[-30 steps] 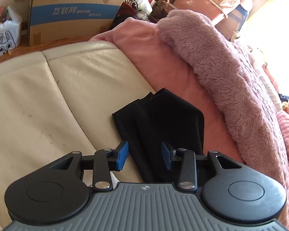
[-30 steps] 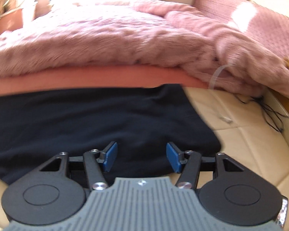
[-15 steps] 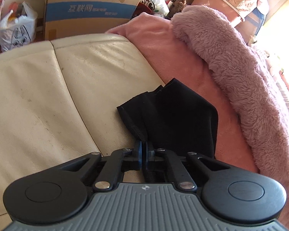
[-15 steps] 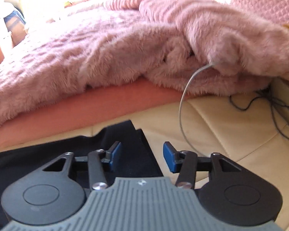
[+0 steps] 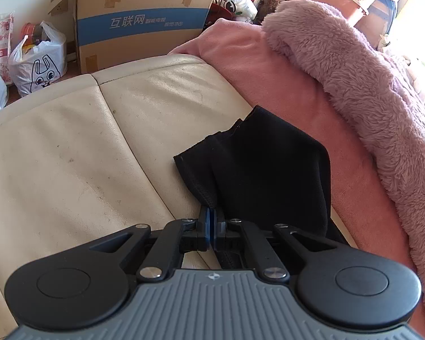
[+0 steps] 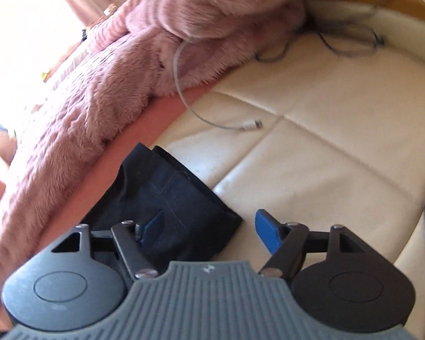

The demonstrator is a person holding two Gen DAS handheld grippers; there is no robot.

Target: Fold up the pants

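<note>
Right at its tips, the left gripper [image 5: 211, 217] is pinched on a hem of the black pants [image 5: 272, 175] on the cream sofa [image 5: 70, 153]. The right gripper [image 6: 209, 226] is opening, the pants' corner between its fingers, unclamped. Way beyond the left gripper sits a cardboard box [image 5: 144, 19] reading "Royalstar".

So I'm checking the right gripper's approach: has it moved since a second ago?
Yes. The right gripper has swung rightward along the black pants to their end, nearer the white cable on the cream cushion.
</note>
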